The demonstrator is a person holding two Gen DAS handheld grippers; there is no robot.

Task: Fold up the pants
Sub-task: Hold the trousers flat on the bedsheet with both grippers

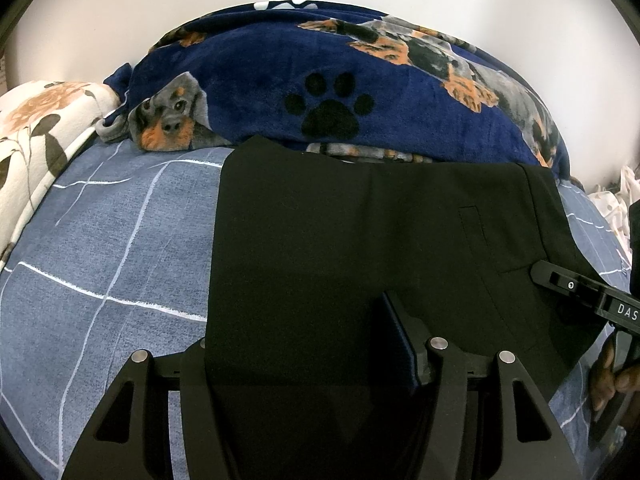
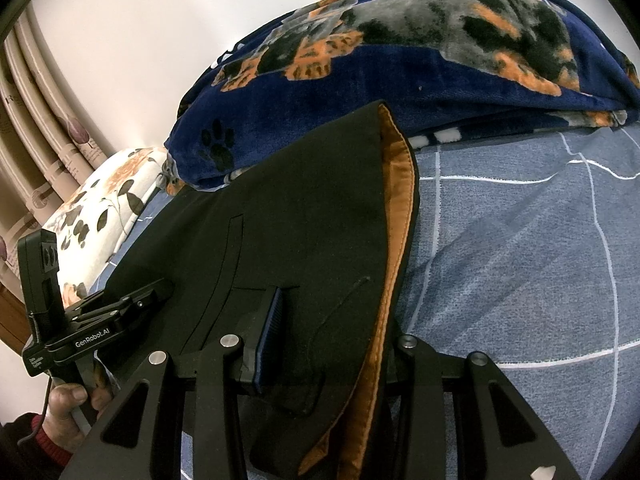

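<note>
My left tongs [image 1: 304, 364] and right tongs [image 2: 328, 344] both stand wide apart astride the black pants [image 1: 360, 240], whose near edge lies between their fingers.

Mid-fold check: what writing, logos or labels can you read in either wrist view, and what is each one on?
"GenRobot.AI": on the left gripper body, in the right wrist view.
"DAS", cut off by the frame edge: on the right gripper body.
Small print on the left gripper's end block: too small to read.
black pants: no readable label.

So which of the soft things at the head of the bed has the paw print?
The navy dog-print blanket, directly behind the black pants; the pillow beside it is white and floral.
</note>
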